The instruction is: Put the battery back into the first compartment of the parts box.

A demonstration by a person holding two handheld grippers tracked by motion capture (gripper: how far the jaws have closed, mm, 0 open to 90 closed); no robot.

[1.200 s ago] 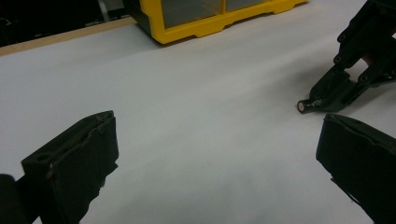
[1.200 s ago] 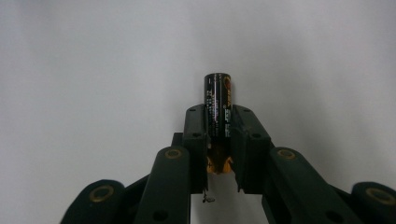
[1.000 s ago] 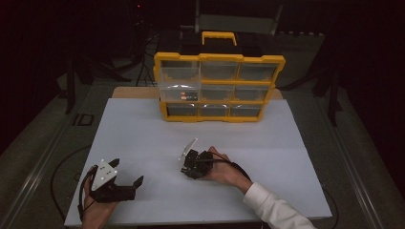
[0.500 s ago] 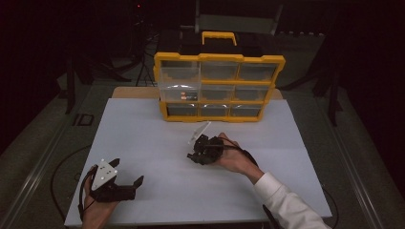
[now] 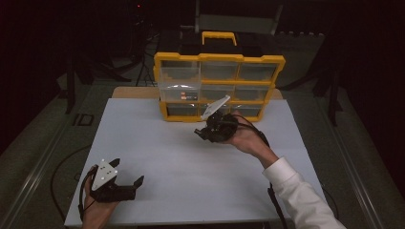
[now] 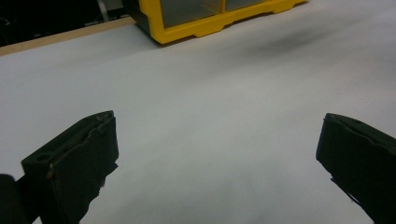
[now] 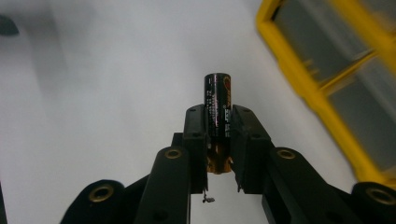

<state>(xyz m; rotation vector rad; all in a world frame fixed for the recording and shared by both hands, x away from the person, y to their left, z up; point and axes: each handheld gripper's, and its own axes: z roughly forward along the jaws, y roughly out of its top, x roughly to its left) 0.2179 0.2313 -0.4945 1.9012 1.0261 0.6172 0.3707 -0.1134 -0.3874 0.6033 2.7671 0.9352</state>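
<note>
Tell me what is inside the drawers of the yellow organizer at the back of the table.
Through the clear fronts of the yellow organizer, most drawers look empty in the high view. One middle-row drawer shows a pale label or content, too dim to identify. The drawers' depths cannot be seen, and the right tongs cover part of the bottom row.

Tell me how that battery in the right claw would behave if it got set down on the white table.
The battery is a smooth round cylinder, so lying on its side it would probably roll. Stood on end it looks tall and narrow, so likely to tip. It seems rigid: the right claw pinches its middle without denting it.
</note>
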